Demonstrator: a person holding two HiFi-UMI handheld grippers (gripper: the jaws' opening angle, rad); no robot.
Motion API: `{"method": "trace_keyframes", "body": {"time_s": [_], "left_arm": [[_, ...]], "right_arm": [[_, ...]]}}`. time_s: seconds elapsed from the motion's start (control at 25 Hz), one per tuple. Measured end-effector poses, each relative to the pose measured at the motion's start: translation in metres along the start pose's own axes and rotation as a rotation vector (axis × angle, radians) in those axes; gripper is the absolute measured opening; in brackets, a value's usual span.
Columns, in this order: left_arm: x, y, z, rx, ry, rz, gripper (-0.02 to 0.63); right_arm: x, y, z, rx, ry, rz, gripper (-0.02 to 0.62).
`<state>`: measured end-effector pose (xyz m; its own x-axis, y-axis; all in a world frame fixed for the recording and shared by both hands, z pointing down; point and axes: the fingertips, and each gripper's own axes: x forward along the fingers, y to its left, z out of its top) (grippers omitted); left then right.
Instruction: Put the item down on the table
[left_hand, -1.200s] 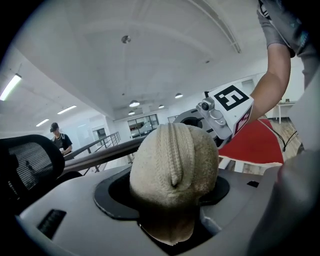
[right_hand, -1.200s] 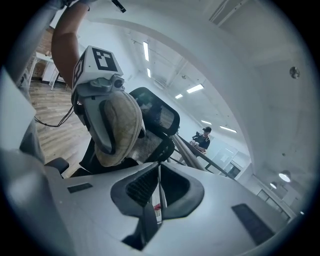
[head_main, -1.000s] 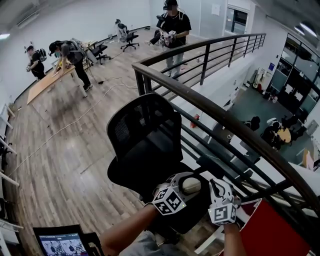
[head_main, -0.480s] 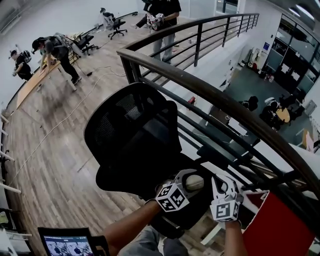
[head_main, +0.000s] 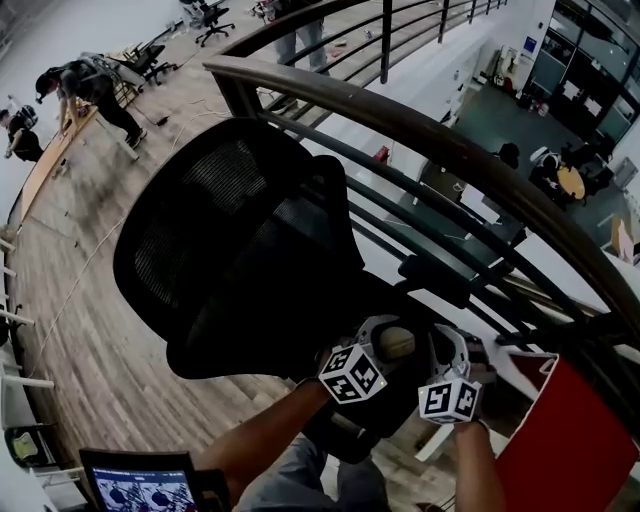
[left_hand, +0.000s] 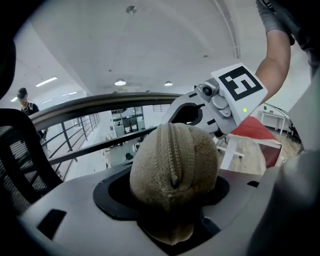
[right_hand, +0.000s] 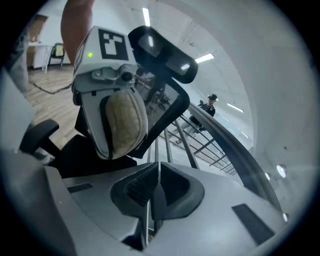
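A beige knitted item (left_hand: 172, 165) is clamped between the jaws of the left gripper (head_main: 380, 350), held in the air over a black mesh chair (head_main: 240, 250) beside a dark railing (head_main: 450, 150); its lower end is hidden down between the jaws. The right gripper (right_hand: 154, 192) is held just beside it, jaws brought together with nothing between them. A red surface (head_main: 560, 440) is cut off at the lower right, and what it belongs to cannot be made out
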<state>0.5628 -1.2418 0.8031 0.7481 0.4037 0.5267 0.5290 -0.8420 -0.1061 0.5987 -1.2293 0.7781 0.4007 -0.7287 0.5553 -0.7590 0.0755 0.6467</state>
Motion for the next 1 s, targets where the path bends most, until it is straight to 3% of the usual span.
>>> {"method": "trace_keyframes", "body": {"time_s": [0.2,0.72,1.0], "left_arm": [[0.024,-0.003,-0.026,-0.018,0.027,-0.024,0.307],[0.086,-0.018,-0.104,-0.059,0.109,-0.064,0.307],[0.092,-0.025,-0.132,-0.085,0.149,-0.070,0.307]], "right_arm": [[0.024,0.031,-0.013,-0.089,0.029,0.055,0.006],[0.062,0.079,-0.073,-0.006,0.041,0.101,0.006],[0.067,0.097,-0.081,0.024,0.050,0.112,0.006]]}}
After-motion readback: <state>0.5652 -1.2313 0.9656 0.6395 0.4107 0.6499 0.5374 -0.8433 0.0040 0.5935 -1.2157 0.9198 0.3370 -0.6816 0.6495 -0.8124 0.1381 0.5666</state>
